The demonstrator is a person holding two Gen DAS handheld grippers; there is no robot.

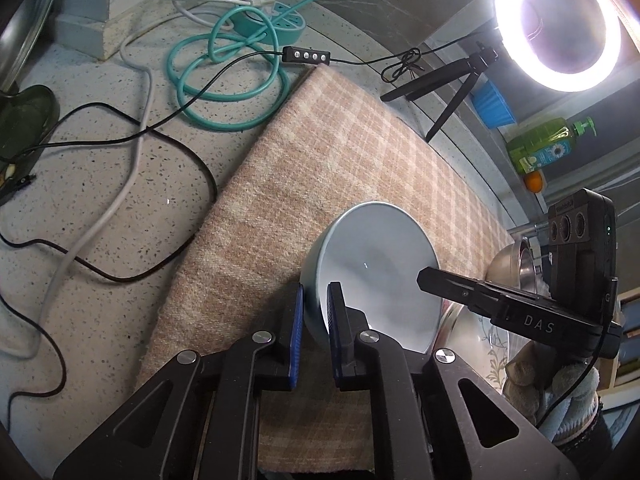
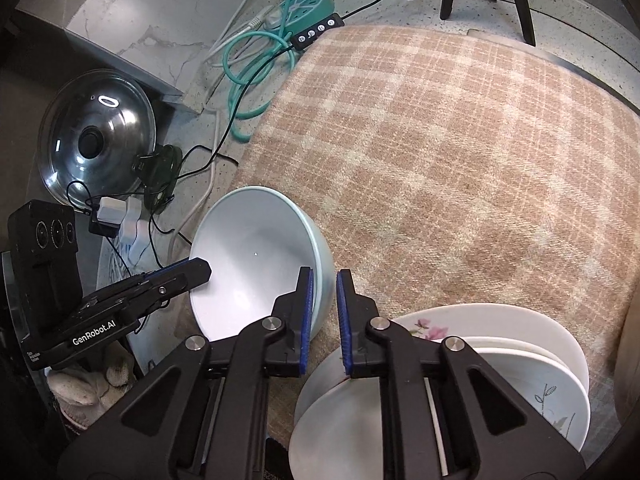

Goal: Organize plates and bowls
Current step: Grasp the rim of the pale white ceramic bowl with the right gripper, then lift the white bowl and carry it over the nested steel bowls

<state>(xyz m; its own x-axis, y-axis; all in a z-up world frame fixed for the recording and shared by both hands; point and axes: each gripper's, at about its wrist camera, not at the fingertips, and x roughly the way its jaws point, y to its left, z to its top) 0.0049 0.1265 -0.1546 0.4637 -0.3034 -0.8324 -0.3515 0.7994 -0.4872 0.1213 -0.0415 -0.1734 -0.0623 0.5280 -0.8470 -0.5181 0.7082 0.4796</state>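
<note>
The left gripper [image 1: 316, 312] was clamped on the near rim of the pale blue bowl [image 1: 380, 276], its 2 blue pads [image 1: 297, 336] narrowly apart with the bowl wall between them. The right gripper [image 2: 323, 312] was likewise clamped on the opposite rim of the same bowl [image 2: 248, 264], 1 pad inside and 1 outside. The bowl sat tilted, held between both grippers over the near edge of the checked cloth [image 1: 328, 152] that covered the surface [image 1: 100, 200].

Only the right wrist view showed the stack of white plates [image 2: 520, 364], just below and to the right of the right gripper, the upper ones with flower prints; the right finger overlapped the stack's rim. That view also showed a glass pot lid [image 2: 96, 136] far to the left. Only the left wrist view showed a lit ring light [image 1: 558, 26] ahead to the right, a green soap bottle [image 1: 548, 142] below it, and a steel bowl [image 1: 514, 264] behind the right gripper's body.

Ahead of both grippers, beyond the cloth, lay a teal cable coil [image 1: 232, 68] and a power strip [image 2: 308, 6].
</note>
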